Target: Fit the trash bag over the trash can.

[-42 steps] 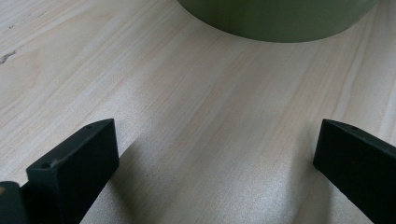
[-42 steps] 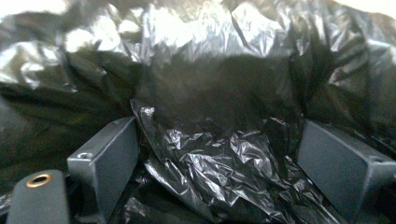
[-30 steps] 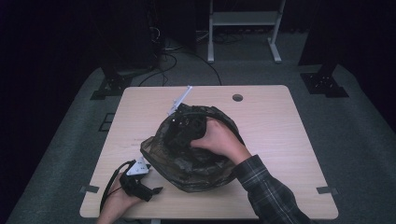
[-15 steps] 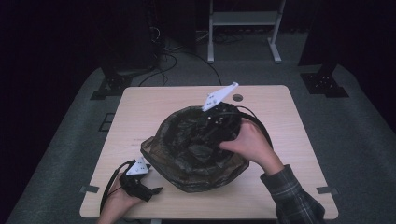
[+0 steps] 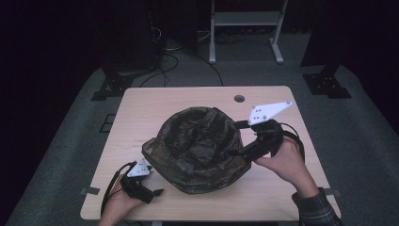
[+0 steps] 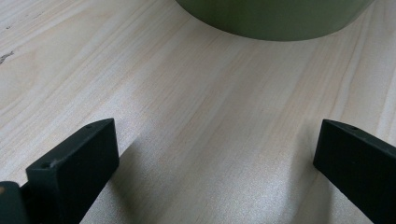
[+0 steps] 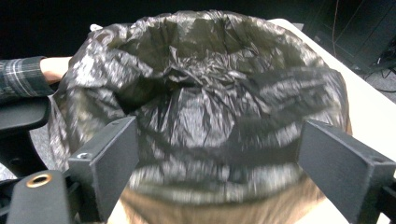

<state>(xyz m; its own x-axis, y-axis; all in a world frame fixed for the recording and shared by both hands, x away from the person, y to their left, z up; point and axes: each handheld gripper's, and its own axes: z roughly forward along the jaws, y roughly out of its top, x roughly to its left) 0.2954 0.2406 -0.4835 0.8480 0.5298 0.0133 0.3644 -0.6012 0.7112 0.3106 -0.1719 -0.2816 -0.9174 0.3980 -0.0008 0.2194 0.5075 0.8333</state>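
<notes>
Lining the green bin (image 5: 188, 181), a black bag (image 5: 200, 139); right hand-held gripper (image 5: 234, 151) and left hand-held gripper (image 5: 157, 192) both agape, empty.

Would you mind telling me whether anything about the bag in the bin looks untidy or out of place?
The black bag is bunched and crumpled into the mouth of the bin rather than lining it smoothly, with loose folds heaped over the rim. Nothing looks spilled or torn. Both the left gripper and right gripper are open.

You have nothing to read here: no lettering, label, brand, number or sign shows on the black bag (image 5: 200, 141), on the tabletop (image 5: 160, 106), or on either gripper's jaws.
</notes>
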